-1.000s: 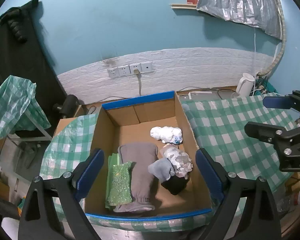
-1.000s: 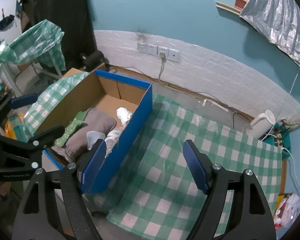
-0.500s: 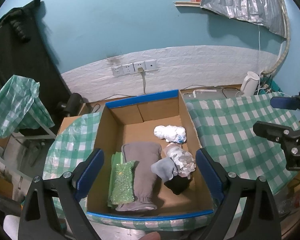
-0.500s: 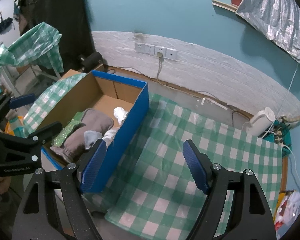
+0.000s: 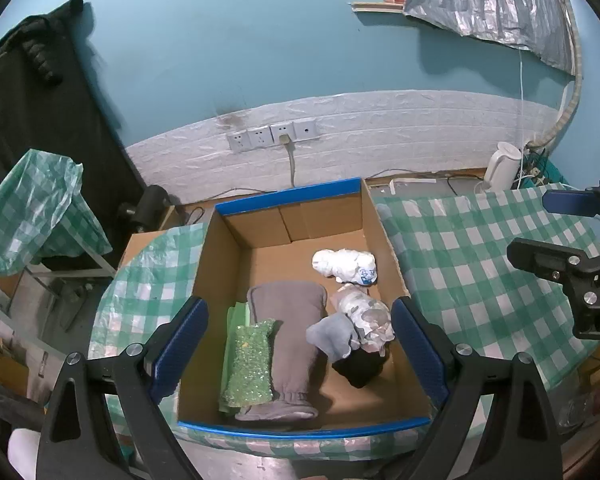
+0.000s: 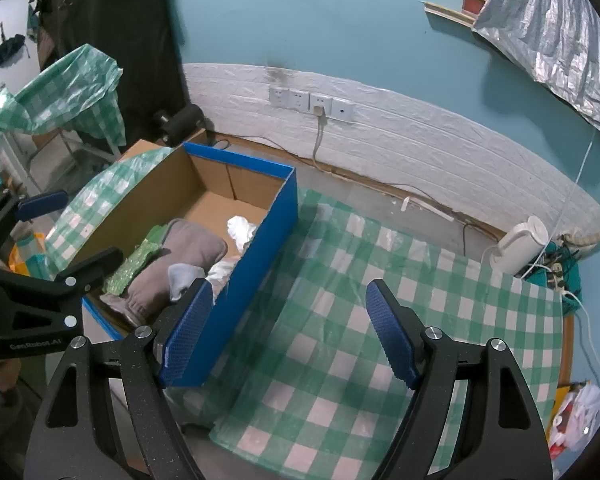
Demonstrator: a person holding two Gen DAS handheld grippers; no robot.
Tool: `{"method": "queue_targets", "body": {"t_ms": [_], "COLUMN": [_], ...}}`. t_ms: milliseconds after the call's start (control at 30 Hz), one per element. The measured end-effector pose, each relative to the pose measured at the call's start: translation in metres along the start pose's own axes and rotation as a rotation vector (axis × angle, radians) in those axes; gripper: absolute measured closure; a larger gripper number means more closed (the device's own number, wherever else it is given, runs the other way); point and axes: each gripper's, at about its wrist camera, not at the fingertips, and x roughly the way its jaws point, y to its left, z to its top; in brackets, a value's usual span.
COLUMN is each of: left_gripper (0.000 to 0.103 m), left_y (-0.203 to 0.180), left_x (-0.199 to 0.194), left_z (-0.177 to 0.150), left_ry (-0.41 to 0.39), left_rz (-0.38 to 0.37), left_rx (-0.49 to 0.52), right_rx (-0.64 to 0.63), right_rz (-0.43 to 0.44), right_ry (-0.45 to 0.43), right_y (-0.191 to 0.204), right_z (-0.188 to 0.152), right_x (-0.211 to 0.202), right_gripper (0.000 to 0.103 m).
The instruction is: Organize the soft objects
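A blue-edged cardboard box [image 5: 288, 198] [image 6: 274, 232] sits on the checked table. Inside lie a folded grey garment [image 5: 290, 328] [image 6: 180, 260], a green sequined cloth [image 5: 248, 360] [image 6: 134, 262], a white bundle [image 5: 344, 266] [image 6: 240, 230], a patterned pale bundle [image 5: 364, 314], a light grey sock [image 5: 332, 336] [image 6: 182, 276] and a black item [image 5: 358, 368]. My left gripper [image 5: 300, 348] is open and empty, held above the box. My right gripper [image 6: 288, 332] is open and empty, above the cloth to the right of the box.
The green checked tablecloth [image 6: 380, 280] [image 5: 472, 264] spreads right of the box. A white kettle [image 6: 520, 244] [image 5: 504, 166] stands at the back right by cables. Wall sockets [image 5: 272, 136] are behind. A draped checked rack [image 5: 32, 204] stands at the left.
Both grippers have drawn back and up a little, so the box looks slightly farther off. The items in the box have not moved. Both stay open.
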Motion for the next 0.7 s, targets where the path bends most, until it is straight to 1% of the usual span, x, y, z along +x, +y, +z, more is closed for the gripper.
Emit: {"method": "queue_targets", "body": {"t_ms": [700], "left_gripper": [0.009], "left_y": [0.0023], "left_x": [-0.0003], "left_z": [-0.0003], "left_ry": [0.008], "left_rz": [-0.001], "left_rx": [0.0], "right_rx": [0.0], "right_rz": [0.0], "right_ry": [0.0], "right_y": [0.0014], "right_z": [0.0001], "right_x": [0.0002], "right_gripper": [0.024]}}
